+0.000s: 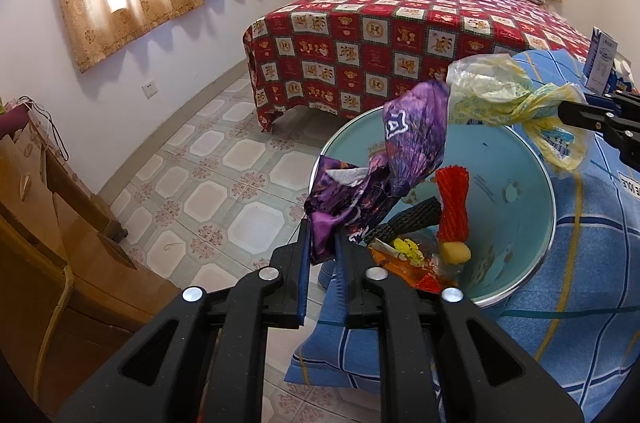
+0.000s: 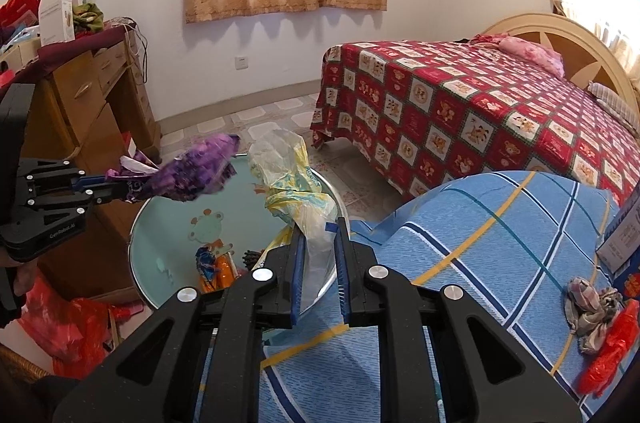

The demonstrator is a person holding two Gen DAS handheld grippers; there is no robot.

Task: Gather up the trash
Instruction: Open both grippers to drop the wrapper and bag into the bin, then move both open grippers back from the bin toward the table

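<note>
Left claw [image 1: 322, 243] clamped on the lower end of a crumpled purple wrapper [image 1: 400, 147], held above the open mouth of a pale blue bin [image 1: 520, 159]. Right claw [image 2: 320, 243] pinched on a twisted yellow-and-clear plastic bag [image 2: 292, 179], also over the bin; seen from the left wrist, the two pieces hang side by side, nearly touching. Bin already holds a red foam net [image 1: 452, 203], a black foam net [image 1: 408, 221], a yellow scrap [image 1: 408, 249] and orange packets [image 1: 404, 265] at the bottom. A surface under a blue checked cloth [image 2: 500, 223] lies just beside the bin (whether it is a bench I cannot tell). On the cloth, well to the right: a balled rag [image 2: 588, 307], a red plastic bag [image 2: 608, 351], a blue-and-white carton [image 2: 624, 239]. Behind the bin, tiled floor [image 1: 200, 183], then a bed with a red bear-print cover [image 1: 400, 35]. A wooden dresser [image 2: 88, 95] stands left of the bin.
</note>
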